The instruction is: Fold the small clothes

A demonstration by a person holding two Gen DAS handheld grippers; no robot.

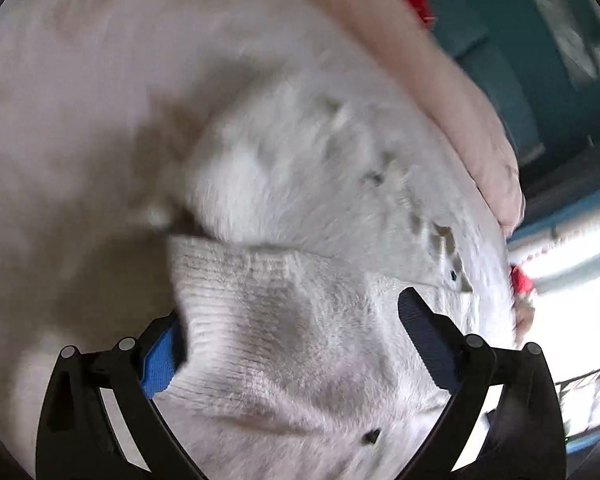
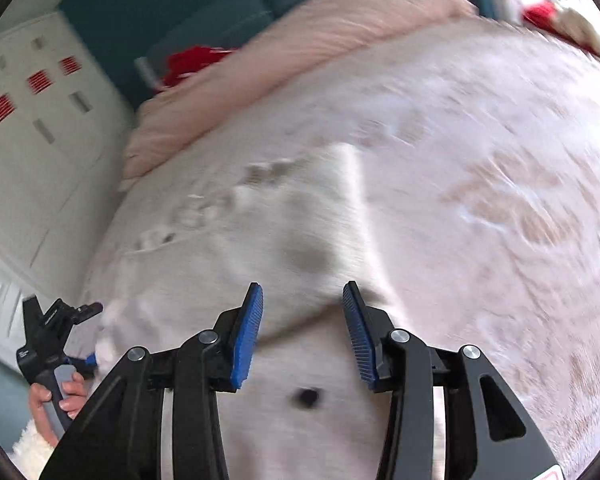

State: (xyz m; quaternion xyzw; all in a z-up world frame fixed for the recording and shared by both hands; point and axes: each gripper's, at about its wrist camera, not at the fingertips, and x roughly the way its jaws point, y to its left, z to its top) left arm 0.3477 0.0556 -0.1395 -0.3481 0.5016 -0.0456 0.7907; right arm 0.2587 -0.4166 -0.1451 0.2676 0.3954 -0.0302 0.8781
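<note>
A small white knit garment (image 1: 292,320) with dark buttons lies on a pale pink fuzzy bed cover (image 1: 80,100). In the left wrist view my left gripper (image 1: 292,320) stands wide open, with the garment's ribbed edge lying between its fingers. In the right wrist view my right gripper (image 2: 302,336) is open just above the garment (image 2: 284,232), whose lower edge and a dark button (image 2: 307,397) lie between the fingers. The left gripper (image 2: 60,332) shows at the lower left, held by a hand. Both views are motion blurred.
A rolled pink blanket (image 2: 300,40) lies along the far edge of the bed, with something red (image 2: 192,60) behind it. A teal wall (image 1: 520,40) and a white cabinet (image 2: 32,140) with red patches stand beyond.
</note>
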